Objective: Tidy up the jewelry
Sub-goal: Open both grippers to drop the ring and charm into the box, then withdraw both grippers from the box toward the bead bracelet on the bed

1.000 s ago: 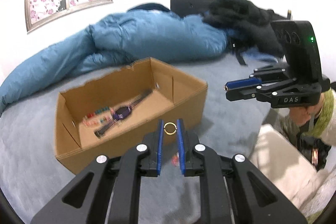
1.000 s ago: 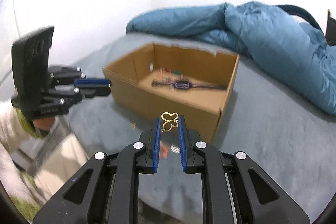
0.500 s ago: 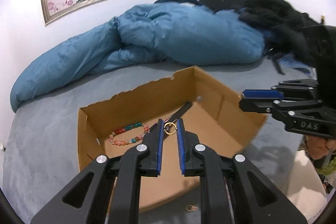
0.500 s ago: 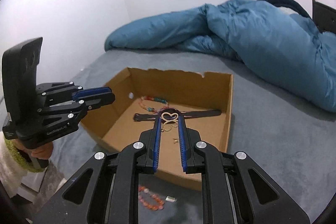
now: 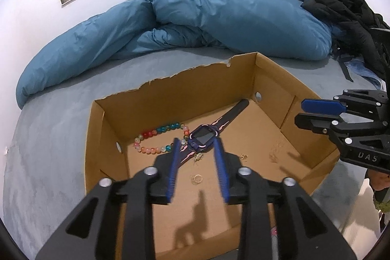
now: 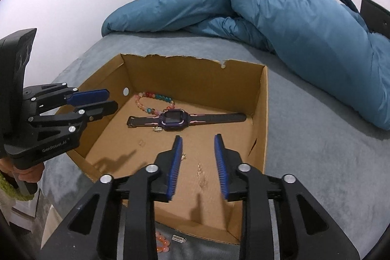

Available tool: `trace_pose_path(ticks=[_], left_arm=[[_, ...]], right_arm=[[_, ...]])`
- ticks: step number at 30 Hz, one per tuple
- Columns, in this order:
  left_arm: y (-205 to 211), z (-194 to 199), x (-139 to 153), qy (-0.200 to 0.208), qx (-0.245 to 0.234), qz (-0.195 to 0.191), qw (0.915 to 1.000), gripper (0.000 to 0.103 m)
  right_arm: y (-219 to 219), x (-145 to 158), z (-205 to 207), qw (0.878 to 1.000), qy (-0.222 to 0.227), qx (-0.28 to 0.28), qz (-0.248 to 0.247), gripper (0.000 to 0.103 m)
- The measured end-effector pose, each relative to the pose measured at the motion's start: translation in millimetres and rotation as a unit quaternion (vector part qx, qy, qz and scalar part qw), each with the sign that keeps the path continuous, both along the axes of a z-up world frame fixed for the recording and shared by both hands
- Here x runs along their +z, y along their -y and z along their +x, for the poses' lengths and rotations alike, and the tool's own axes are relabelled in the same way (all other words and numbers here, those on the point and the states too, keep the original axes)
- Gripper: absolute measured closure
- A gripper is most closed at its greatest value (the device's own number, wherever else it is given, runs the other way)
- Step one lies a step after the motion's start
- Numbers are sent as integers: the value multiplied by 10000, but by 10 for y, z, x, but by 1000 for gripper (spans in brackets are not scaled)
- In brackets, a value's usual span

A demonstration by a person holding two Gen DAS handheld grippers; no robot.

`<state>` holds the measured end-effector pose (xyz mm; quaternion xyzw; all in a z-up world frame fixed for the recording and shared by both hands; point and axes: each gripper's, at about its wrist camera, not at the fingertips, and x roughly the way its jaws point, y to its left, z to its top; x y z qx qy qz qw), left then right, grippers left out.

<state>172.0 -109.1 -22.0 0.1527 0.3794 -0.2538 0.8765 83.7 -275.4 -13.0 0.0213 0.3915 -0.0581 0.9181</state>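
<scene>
An open cardboard box [image 5: 275, 79] [image 6: 264, 113] sits on the grey bed. Inside lie a purple smartwatch [image 5: 203, 135] [image 6: 174, 119], a coloured bead bracelet [image 5: 156, 135] [image 6: 152, 99], a small gold ring [image 5: 197, 178] [image 6: 141, 143] and a thin gold chain piece [image 6: 201, 173] [image 5: 274, 156]. My left gripper [image 5: 197, 155] is open and empty above the box, over the ring. My right gripper [image 6: 198, 155] is open and empty above the box, over the gold chain piece. Each gripper shows in the other's view [image 5: 321, 113] [image 6: 95, 101].
A blue duvet [image 5: 207, 14] [image 6: 292, 16] lies bunched behind the box, with black clothes [image 5: 341, 6] at the right. On the bed in front of the box lie orange beads [image 6: 161, 241] and a small silver piece [image 6: 178, 238].
Both grippers moved over the box and opened. The gold ring left the left gripper and the gold heart-shaped piece left the right; both now lie on the box floor.
</scene>
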Motion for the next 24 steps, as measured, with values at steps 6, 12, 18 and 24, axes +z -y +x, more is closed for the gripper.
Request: trace_pose_path(ticks=[6,12,18,24], left_arm=[[-24,-35,13,85,11,-5,10000,57],[-45,-77,52,159,23,-47,9999,52],[-75,-172,117,266,46,-131,9996,52],[-149,-350,242,389,36,-269,9989,52]], right_arm=[[-1,30,-29,10000,45,-40,25,65],[-31,112,-97,9999,158,-12,-44,57],[-55,197,-230,9995,269,-18,-145,51],[-138,316,-410,9987,439,-3,-274,42]])
